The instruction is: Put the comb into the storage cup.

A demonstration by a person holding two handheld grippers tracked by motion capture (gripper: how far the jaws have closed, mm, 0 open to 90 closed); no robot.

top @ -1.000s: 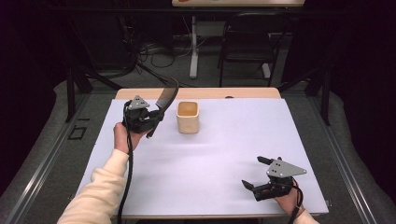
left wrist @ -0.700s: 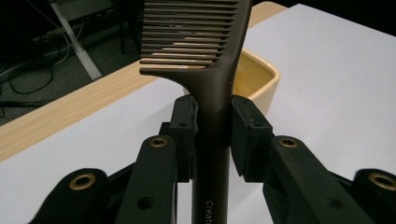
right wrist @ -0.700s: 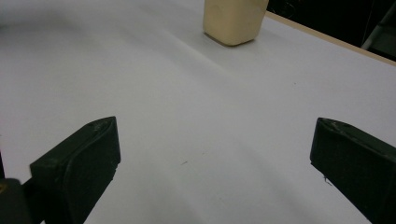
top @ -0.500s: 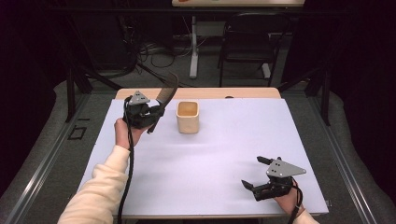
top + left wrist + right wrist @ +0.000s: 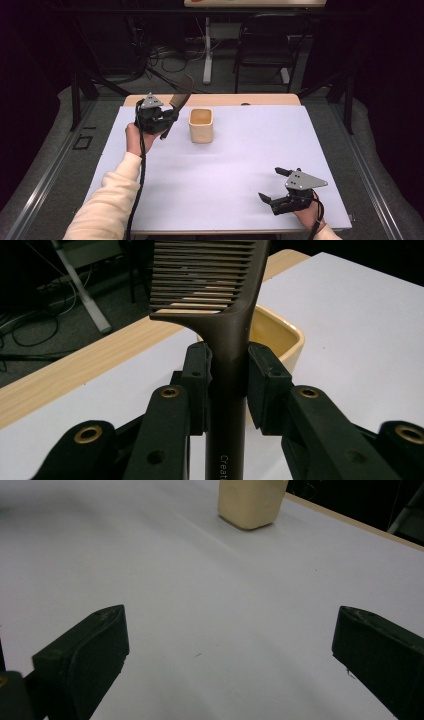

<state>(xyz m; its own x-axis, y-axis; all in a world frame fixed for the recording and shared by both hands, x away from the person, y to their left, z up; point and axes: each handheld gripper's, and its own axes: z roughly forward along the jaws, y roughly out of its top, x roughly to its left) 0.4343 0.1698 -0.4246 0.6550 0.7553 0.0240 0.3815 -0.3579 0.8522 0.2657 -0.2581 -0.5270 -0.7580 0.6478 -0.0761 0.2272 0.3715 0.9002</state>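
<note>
A dark brown comb (image 5: pixel 176 106) (image 5: pixel 220 300) is clamped by its handle in my left gripper (image 5: pixel 162 119) (image 5: pixel 227 375), teeth end pointing up and toward the cup. The gripper is held above the table's far left, just left of a cream square cup (image 5: pixel 201 125) (image 5: pixel 277 335) that stands upright with nothing visible inside. My right gripper (image 5: pixel 272 185) (image 5: pixel 230 655) rests low near the table's front right corner, jaws wide apart with nothing between them, aimed toward the cup (image 5: pixel 250 500) far ahead.
The table is covered by a white sheet (image 5: pixel 240 165) with a wooden strip (image 5: pixel 225 100) showing along its far edge. Beyond the table stand a dark chair (image 5: pixel 260 55), a table leg and floor cables. A cable trails from the left gripper along the cream sleeve (image 5: pixel 107 200).
The left gripper has shifted the comb slightly and tilted it more toward the cup. The right gripper has stayed where it was.
</note>
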